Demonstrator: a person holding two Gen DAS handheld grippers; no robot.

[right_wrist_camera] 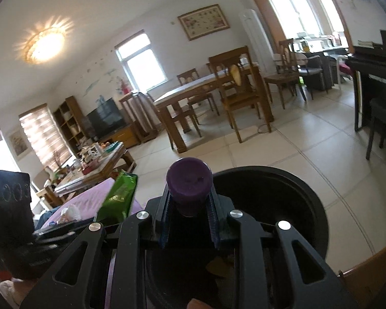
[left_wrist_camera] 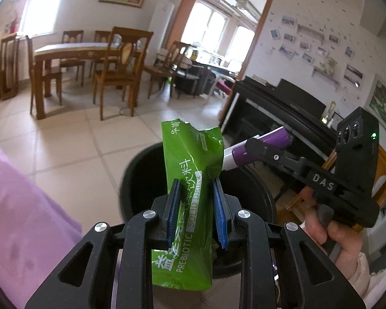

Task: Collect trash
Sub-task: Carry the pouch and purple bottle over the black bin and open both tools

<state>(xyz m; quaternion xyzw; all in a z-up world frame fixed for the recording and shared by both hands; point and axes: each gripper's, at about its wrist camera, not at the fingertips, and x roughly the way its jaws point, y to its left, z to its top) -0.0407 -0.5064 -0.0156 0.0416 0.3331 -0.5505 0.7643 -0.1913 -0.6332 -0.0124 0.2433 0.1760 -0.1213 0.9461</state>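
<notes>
Blue-padded left tongs (left_wrist_camera: 196, 211) are pinching a torn green drink-mix packet (left_wrist_camera: 190, 180) across its middle, jaws nearly closed on the foil, and are holding it upright right above the black trash bin (left_wrist_camera: 257, 190) standing on the tiled floor (left_wrist_camera: 72, 154). Just beside them, the right tongs (right_wrist_camera: 189, 206) are clamping a purple tube (right_wrist_camera: 189, 180) by its body, almost shut on it, its capped end pointing out over the bin's open mouth. Both pieces of trash are being carried, neither yet dropped, so the step in hand looks like delivery to the bin. Next, I would say, each pair of tongs needs to be squarely over the opening before spreading its jaws; the packet, light and crumpled, is looking likely to cling to a pad or flutter past the rim.
</notes>
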